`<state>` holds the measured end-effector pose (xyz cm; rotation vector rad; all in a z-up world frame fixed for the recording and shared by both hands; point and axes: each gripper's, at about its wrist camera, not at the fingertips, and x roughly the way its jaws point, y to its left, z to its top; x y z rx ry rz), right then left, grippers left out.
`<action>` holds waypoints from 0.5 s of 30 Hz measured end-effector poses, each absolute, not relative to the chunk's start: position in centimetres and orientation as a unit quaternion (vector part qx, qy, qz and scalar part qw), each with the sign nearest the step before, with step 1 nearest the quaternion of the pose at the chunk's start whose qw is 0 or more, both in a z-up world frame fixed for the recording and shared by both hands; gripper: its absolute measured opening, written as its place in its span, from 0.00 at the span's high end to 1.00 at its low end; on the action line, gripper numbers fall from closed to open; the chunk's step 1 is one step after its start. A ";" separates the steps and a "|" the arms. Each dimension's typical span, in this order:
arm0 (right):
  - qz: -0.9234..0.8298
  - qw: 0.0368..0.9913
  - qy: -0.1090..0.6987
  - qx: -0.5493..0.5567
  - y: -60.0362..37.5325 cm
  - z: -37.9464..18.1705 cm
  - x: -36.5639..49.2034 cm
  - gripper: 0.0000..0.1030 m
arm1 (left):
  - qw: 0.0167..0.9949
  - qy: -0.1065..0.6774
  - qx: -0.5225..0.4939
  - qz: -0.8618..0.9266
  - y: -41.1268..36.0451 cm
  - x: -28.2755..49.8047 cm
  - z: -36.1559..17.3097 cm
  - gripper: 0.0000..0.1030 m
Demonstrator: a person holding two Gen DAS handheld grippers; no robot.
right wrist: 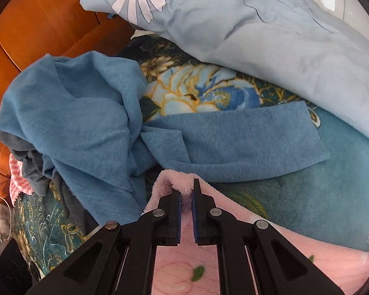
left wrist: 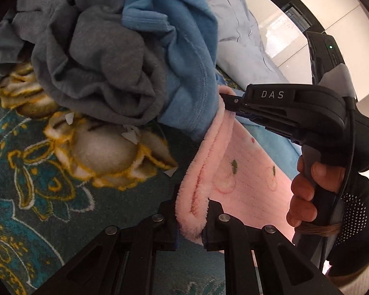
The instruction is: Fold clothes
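Pink fleece (left wrist: 246, 172) stretched over the floral blanket (left wrist: 37, 172), just beside the blue garment (right wrist: 86, 127) and grey heap (left wrist: 98, 73). Left gripper (left wrist: 192, 216) pinching a folded pink edge, pads pressed onto it. Right gripper (right wrist: 187, 191) pinching a pink corner at its tips, right beside the blue garment's hem. Long axis of the fleece running from one grip to the other, both already on it. Likely next: carrying the two held ends away from the blue garment to complete a fold.
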<state>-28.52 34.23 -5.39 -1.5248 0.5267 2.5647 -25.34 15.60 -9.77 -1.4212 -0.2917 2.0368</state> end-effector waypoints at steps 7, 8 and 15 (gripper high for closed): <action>0.854 0.018 0.163 -0.493 34.4 -4.2 -27.1 0.67 | 0.323 -0.076 -0.525 0.784 15.7 -23.4 -7.9 0.68; 0.858 0.011 0.153 -0.490 34.3 -3.4 -26.7 0.50 | 0.322 -0.076 -0.521 0.787 15.3 -23.0 -7.3 0.59; 0.880 -0.004 0.088 -0.467 34.8 2.4 -16.7 0.45 | 0.293 -0.085 -0.487 0.818 10.6 -18.7 -2.6 0.46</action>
